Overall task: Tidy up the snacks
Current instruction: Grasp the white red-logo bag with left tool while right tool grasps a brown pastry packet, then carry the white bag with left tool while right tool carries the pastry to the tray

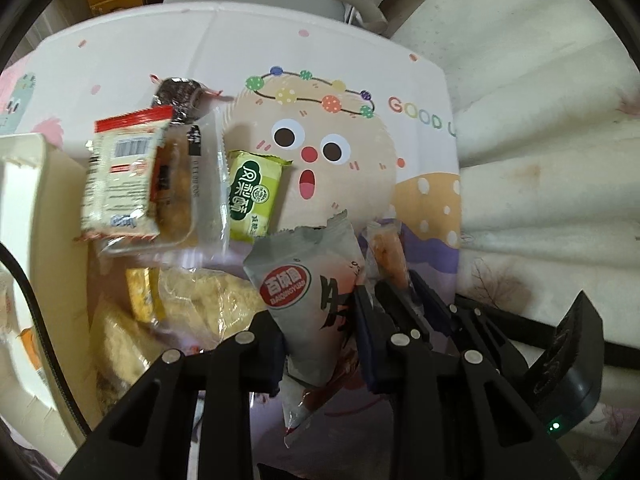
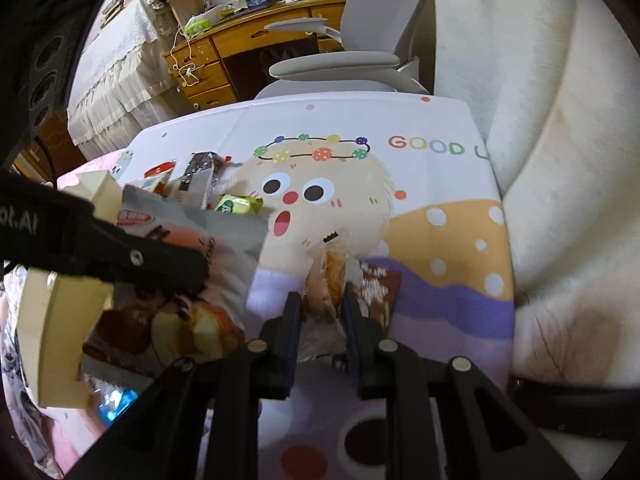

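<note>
The worktop [image 1: 360, 40] wears a cartoon-print cover with a wide-eyed face and "GOOD" lettering. Snacks sit piled on its left side: a green packet [image 1: 254, 196], a red-edged white packet [image 1: 120, 176], clear-wrapped pastries [image 1: 192, 192], plus a cream box [image 1: 28, 208] at the edge.

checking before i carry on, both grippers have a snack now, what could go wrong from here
1. The left gripper is shut on the grey snack packet near its lower end, so the long top may swing and sweep the green pastry packet.
2. The right gripper pinches a clear-wrapped pastry; the slick film could slip, or the pastry get crushed.
3. The two grippers sit close together and may bump.
</note>
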Tool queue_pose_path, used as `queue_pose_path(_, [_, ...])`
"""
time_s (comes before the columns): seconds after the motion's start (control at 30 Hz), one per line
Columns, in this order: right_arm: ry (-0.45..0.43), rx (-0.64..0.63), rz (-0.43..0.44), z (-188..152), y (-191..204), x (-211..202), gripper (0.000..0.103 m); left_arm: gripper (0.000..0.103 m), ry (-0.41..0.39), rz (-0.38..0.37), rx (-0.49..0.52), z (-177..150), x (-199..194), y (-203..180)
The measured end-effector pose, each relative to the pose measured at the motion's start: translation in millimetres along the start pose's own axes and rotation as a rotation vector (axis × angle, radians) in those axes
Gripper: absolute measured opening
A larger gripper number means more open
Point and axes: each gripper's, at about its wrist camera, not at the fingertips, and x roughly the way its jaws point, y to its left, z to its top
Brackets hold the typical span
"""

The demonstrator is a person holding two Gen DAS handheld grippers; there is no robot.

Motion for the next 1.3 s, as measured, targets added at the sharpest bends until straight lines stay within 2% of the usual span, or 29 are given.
queue_pose_path(0.3, [0.006,0.032,0.022,-28.1,8.8,-43.8,0.02,0.027,-0.094,0.028,0.033,-39.3,-51.1,-5.7])
queue_pose_path(0.63, [0.017,0.024,0.051,-66.1,23.1,-87.9,0.02,0.027,-0.214,0.037,0.009,-94.8,-105.7,1.5])
queue_pose_path(0.83, [0.015,0.002,0.081,-85.0,31.2,-105.9,0.02,0.027,-0.261,0.035,-0.05,-124.5,-128.6,19.7])
queue_pose_path(0.97, [0.017,-0.004,0.13,-91.4,38.7,-115.2,0.02,0.027,-0.299,0.033,-0.085,-140.3,-143.8,36.0])
queue_pose_path(1.3, [-0.007,-0.088,0.214,-86.9,77.7,-129.4,0.02,0.027,-0.368,0.01,-0.122,-159.7,-178.9,83.9])
